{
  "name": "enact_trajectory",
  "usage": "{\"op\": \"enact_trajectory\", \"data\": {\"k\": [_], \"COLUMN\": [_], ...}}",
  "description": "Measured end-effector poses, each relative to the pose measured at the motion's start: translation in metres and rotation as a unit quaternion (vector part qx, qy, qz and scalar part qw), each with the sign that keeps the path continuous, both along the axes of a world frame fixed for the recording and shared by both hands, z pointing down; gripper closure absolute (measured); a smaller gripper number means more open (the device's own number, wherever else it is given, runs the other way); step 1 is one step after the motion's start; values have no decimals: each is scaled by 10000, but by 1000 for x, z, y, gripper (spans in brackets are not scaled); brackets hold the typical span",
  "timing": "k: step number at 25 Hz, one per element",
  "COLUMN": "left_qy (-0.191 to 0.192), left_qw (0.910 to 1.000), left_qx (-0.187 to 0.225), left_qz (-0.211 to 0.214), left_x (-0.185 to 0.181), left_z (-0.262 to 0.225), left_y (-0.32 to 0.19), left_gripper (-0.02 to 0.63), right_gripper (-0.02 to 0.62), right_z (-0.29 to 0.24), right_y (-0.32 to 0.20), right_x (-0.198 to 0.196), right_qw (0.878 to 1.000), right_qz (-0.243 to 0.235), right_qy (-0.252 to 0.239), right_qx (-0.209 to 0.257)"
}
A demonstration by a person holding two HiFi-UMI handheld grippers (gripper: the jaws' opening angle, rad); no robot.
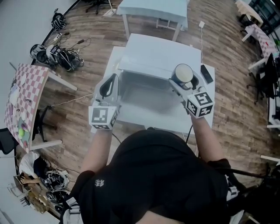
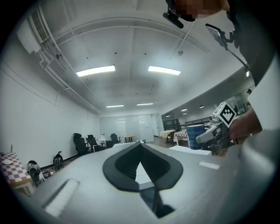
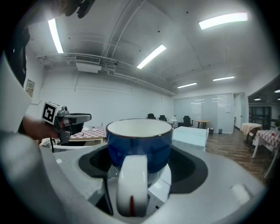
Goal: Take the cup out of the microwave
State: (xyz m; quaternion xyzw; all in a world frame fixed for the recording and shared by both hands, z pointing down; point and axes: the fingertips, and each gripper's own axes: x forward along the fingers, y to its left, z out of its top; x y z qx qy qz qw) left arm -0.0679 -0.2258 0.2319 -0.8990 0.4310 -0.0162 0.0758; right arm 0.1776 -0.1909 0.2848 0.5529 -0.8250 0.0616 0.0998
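The cup is out, held up in the right tongs.

One blue cup [image 1: 183, 73], white inside, sits gripped in the right tongs [image 1: 185, 87], up by the right end of the one white microwave [image 1: 157, 54]. Its white handle points back at the person. The left tongs [image 1: 109, 85] are pinched shut at the tips with nothing in them, just left of the microwave's open front. Between the two tongs the open hollow has nothing in the way. One flat black thing [image 1: 206, 73] lies on the worktop [image 1: 202, 124] just right of the cup, near the edge. One white table [image 1: 153, 11] stands far off, and one checked table [image 1: 24, 98] is on the left. Bags [image 1: 57, 52] lie on the wood floor [image 1: 87, 78], far left.
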Motion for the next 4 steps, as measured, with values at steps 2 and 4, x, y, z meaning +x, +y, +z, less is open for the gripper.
{"op": "enact_trajectory", "data": {"k": [2,4], "left_qy": [6,31], "left_qw": [9999,9998], "left_qx": [-23,-65], "left_qz": [-106,-201], "left_x": [-8,-12], "left_z": [-2,-3], "left_y": [-3,-5], "left_gripper": [603,603], "right_gripper": [209,209], "right_z": [0,-1], "right_y": [-2,-3], "right_x": [-3,-3], "right_qw": [10000,10000], "right_qz": [-40,-69], "right_qy": [0,-3], "right_qx": [28,45]}}
